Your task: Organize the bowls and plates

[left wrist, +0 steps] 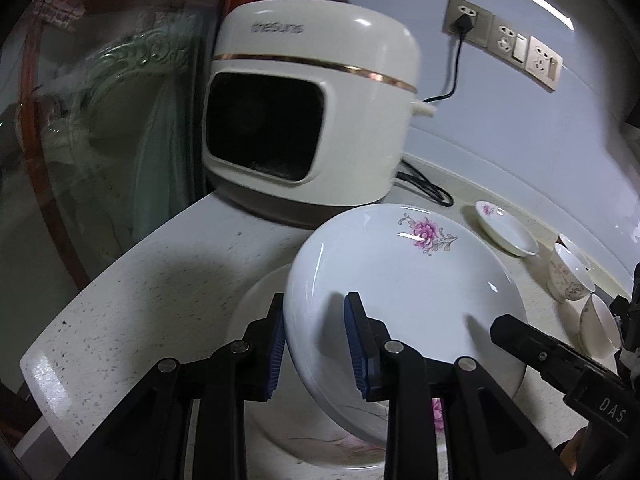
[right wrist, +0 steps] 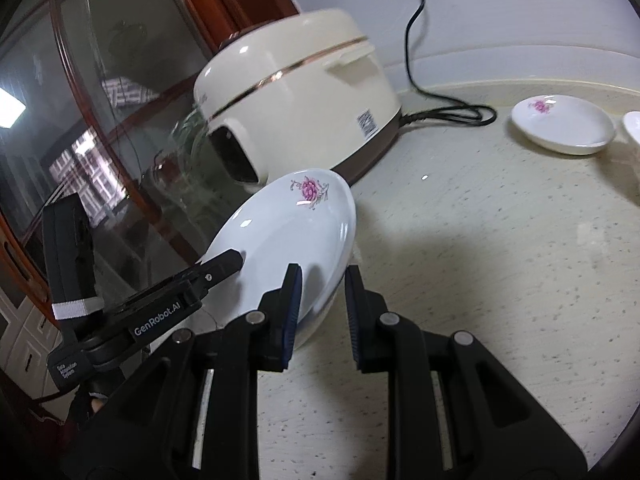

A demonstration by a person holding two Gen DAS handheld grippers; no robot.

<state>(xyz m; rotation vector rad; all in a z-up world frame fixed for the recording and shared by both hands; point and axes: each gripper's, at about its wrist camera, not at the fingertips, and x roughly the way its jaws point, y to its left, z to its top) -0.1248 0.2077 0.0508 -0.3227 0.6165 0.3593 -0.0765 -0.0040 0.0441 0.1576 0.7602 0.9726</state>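
Left wrist view: glass cabinet door [left wrist: 100, 120] at far left, with a red wooden frame. Beside it, a cream rice cooker [left wrist: 312, 112] on the speckled desk [left wrist: 140, 280], plugged by a black cord [left wrist: 456, 68] into a wall socket [left wrist: 466, 20]. In front of the cooker, a large white plate [left wrist: 400, 292] with a pink flower, tilted and lifted over a second plate [left wrist: 260, 308] lying flat on the desk. Left gripper [left wrist: 316, 344] clamped on the near rim of the tilted plate, one blue pad under it and one on top. Right gripper [left wrist: 520, 336] reaching in from the right edge, its tip on the same plate. Further right, a small saucer [left wrist: 508, 232] and two bowls [left wrist: 568, 276], well apart from the plate.

Right wrist view: cabinet glass again at left, then the left gripper [right wrist: 224, 268] touching the plate's [right wrist: 288, 240] left rim. Plate held tilted just in front of the cooker [right wrist: 296, 108]. Right gripper [right wrist: 324, 308] with its jaws clenched on the plate's near right rim. Bare speckled desk [right wrist: 480, 260] to the right, the saucer [right wrist: 564, 128] near the back edge, and part of a white bowl [right wrist: 634, 128] at the frame's edge.
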